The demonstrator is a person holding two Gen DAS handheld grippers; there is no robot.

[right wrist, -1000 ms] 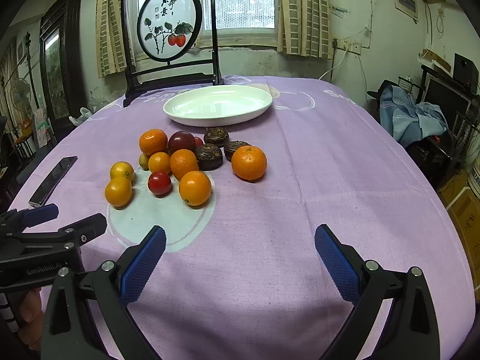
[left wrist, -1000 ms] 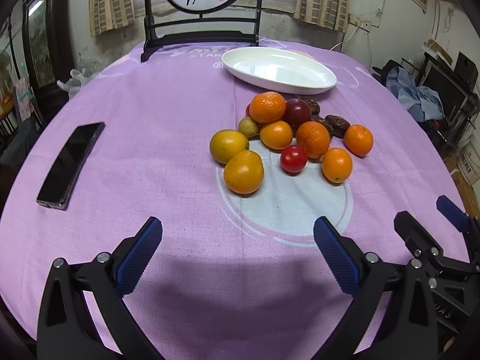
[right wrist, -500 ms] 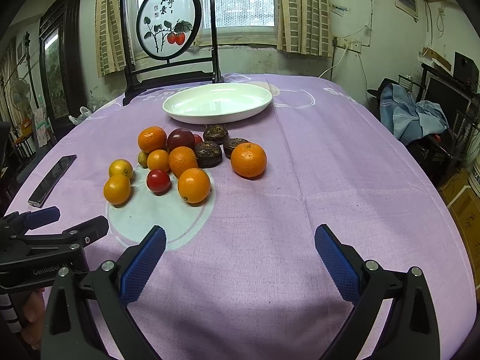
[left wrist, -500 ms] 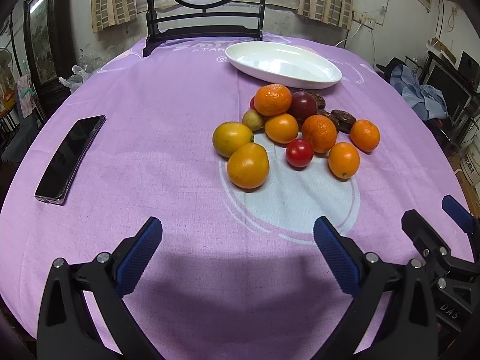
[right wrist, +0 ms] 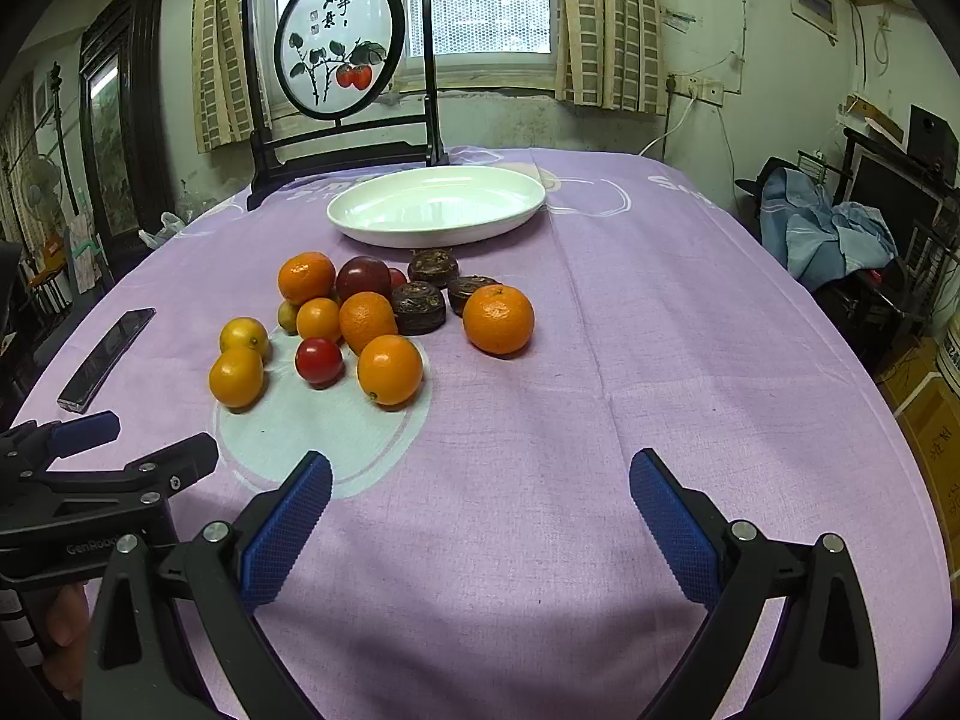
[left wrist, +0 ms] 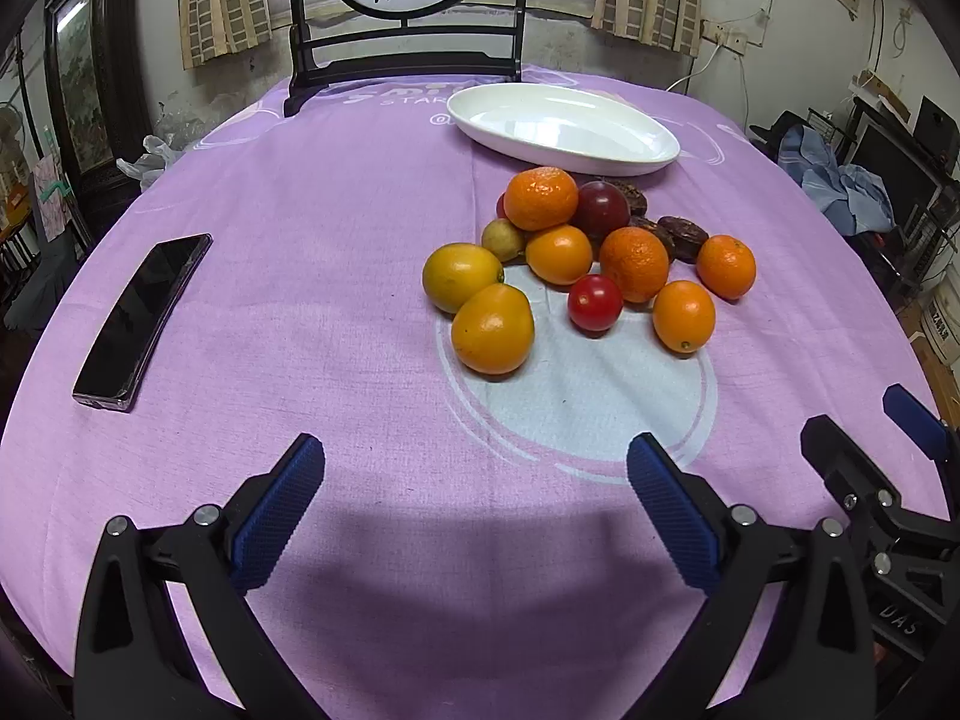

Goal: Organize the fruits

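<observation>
A: Item one, fruits [left wrist: 576,264]: a loose cluster on the purple-clothed table [left wrist: 300,312], just short of the white oval plate [left wrist: 564,129], which holds nothing.

B: Contents?

A: Two yellow-orange fruits at the left edge, touching each other, the nearer one [left wrist: 493,329] largest in the left view. One small red fruit [left wrist: 594,302] in the middle front. A dark red round fruit [right wrist: 362,278] at the back, beside an orange [right wrist: 306,277]. One orange [right wrist: 498,319] sits slightly apart on the right side. Three dark brown ridged pieces [right wrist: 419,307] lie between the cluster and the plate.

B: Tongs?

A: Left tongs [left wrist: 474,510]: spread wide, holding nothing, low over the cloth before the cluster. Right tongs [right wrist: 480,516]: likewise wide and holding nothing, to the right of the left pair.

B: Other entries?

A: A black phone [left wrist: 144,321] flat on the cloth, well left of the fruits. A round painted screen [right wrist: 339,42] in a black stand behind the plate.
</observation>
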